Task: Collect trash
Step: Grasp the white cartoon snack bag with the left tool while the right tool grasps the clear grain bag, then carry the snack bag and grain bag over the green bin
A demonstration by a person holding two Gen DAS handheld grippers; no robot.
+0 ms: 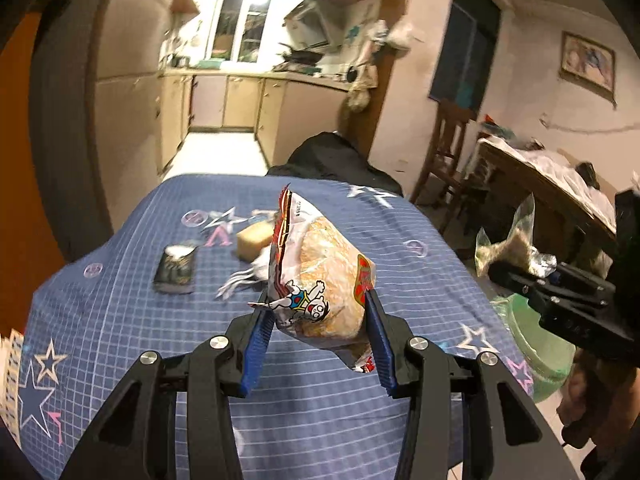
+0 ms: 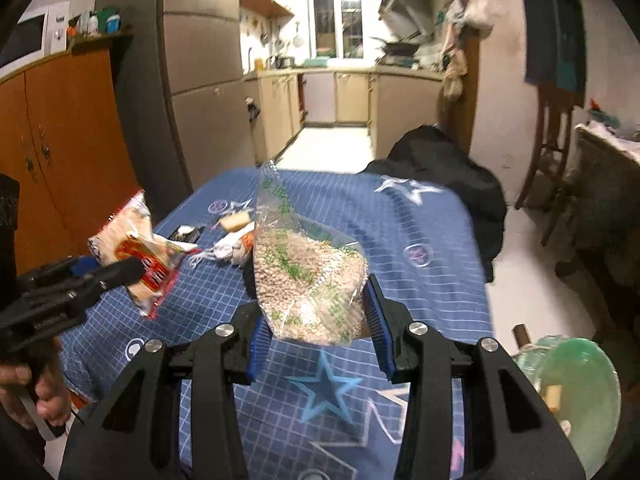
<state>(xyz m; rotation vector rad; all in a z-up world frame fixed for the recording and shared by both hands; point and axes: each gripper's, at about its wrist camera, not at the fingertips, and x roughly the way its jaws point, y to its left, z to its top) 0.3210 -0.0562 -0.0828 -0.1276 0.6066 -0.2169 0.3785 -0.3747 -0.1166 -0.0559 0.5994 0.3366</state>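
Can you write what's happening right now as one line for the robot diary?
left gripper: shut on snack bag | right gripper: shut on clear bag | both bags above table | bin: beside table

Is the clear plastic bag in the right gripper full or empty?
Partly full: the clear bag holds small pale grains low down; its top is empty.
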